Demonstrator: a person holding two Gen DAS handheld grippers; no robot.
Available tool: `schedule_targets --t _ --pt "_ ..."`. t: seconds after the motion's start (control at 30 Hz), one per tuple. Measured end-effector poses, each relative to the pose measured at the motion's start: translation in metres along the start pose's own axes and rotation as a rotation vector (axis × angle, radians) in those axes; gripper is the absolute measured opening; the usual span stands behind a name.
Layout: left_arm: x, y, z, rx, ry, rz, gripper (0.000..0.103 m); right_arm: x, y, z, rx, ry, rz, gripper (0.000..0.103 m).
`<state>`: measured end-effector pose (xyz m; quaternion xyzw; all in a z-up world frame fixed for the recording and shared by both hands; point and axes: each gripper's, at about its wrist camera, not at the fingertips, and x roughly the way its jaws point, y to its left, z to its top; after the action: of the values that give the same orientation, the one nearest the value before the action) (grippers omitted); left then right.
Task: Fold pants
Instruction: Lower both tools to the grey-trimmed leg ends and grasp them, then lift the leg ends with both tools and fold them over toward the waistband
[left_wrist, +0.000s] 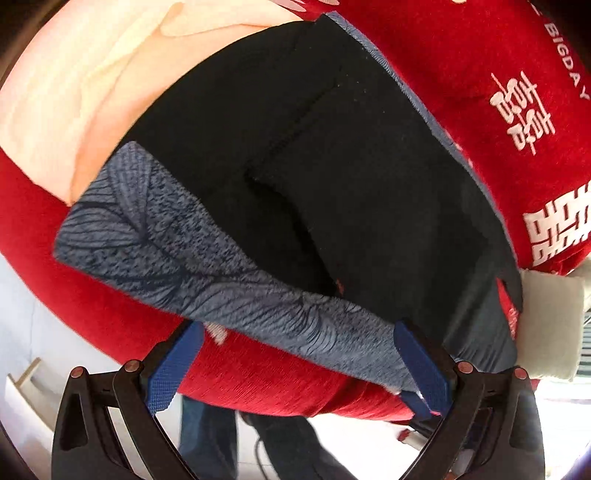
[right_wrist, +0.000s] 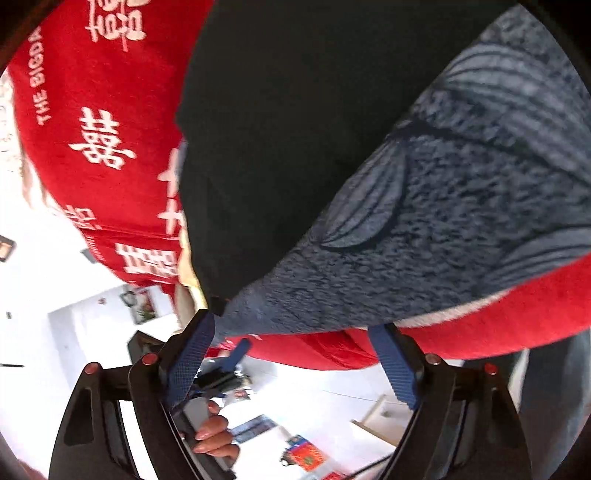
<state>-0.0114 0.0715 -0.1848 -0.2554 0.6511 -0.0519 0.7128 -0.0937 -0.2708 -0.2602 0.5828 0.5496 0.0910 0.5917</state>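
Two views. From the left wrist, our left gripper (left_wrist: 295, 363) is spread wide at the pants' (left_wrist: 332, 177) grey patterned band, on the red tablecloth (left_wrist: 461, 55). From the right wrist, our right gripper (right_wrist: 295, 360) is equally spread; pants look partly folded, judging by doubled layers.

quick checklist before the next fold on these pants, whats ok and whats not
1. Left gripper open: ok, fingers spread wide.
2. Right gripper open: ok, fingers apart.
3. Either gripper holding fabric: not ok, the grey patterned edge lies between open fingers, unclamped.
4. Pants flat on the red cloth: ok, black panel looks smooth.
5. Grey edge reaches the right gripper: ok, its corner sits by the left finger.
6. Fold alignment of hidden layers: cannot tell.
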Motion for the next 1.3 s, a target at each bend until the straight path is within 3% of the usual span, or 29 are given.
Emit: schedule_targets --t 0.07,0.13,0.2,0.27,0.3,0.37,0.53,0.63,0.67,0.73,0.77,0.9,1.03,1.17,1.3 --pt "0.003 0.000 0.002 -0.011 0.001 -0.022 0.103 0.001 0.005 -0.001 -0.005 -0.017 0.051 0.074" --pt "0.004 -0.001 0.002 -0.017 0.003 -0.041 0.103 0.001 0.008 0.002 0.010 -0.033 0.078 0.073" --pt "0.009 -0.003 0.004 -0.031 0.012 -0.046 0.103 0.005 0.009 0.007 0.036 -0.037 0.082 0.051" --pt "0.007 -0.001 0.013 -0.044 0.008 -0.049 0.103 0.008 0.012 0.011 0.038 -0.035 0.088 0.039" --pt "0.006 0.002 0.016 -0.051 0.000 -0.051 0.102 0.007 0.016 0.012 0.028 -0.035 0.105 0.039" --pt "0.002 0.004 0.022 -0.082 -0.028 -0.048 0.092 0.003 0.023 0.012 0.010 -0.035 0.118 0.039" --pt "-0.004 0.014 0.034 -0.128 -0.054 -0.052 0.040 -0.007 0.023 0.008 -0.024 -0.040 0.053 0.042" --pt "-0.005 0.024 0.033 -0.102 -0.047 -0.044 0.020 -0.019 0.005 0.007 0.039 -0.086 0.040 0.042" --pt "-0.005 0.025 0.034 -0.093 -0.046 -0.053 0.020 -0.021 -0.001 0.008 0.066 -0.099 0.045 0.041" --pt "-0.006 0.023 0.035 -0.072 -0.044 -0.059 0.019 -0.028 -0.014 0.009 0.145 -0.129 0.064 0.009" --pt "-0.008 0.020 0.035 -0.055 -0.048 -0.053 0.018 -0.030 -0.016 0.009 0.163 -0.136 0.066 0.007" --pt "-0.029 -0.002 0.039 0.024 -0.075 -0.048 0.017 -0.044 0.029 0.009 0.008 -0.140 -0.041 0.005" --pt "-0.060 -0.024 0.054 0.052 -0.106 -0.096 0.017 -0.063 0.083 0.021 -0.139 -0.122 -0.070 0.005" --pt "-0.082 -0.061 0.083 0.105 -0.149 -0.113 0.017 -0.071 0.132 0.055 -0.248 -0.089 -0.092 0.005" --pt "-0.082 -0.094 0.131 0.126 -0.180 -0.120 0.017 -0.063 0.170 0.111 -0.317 -0.026 -0.132 0.005"
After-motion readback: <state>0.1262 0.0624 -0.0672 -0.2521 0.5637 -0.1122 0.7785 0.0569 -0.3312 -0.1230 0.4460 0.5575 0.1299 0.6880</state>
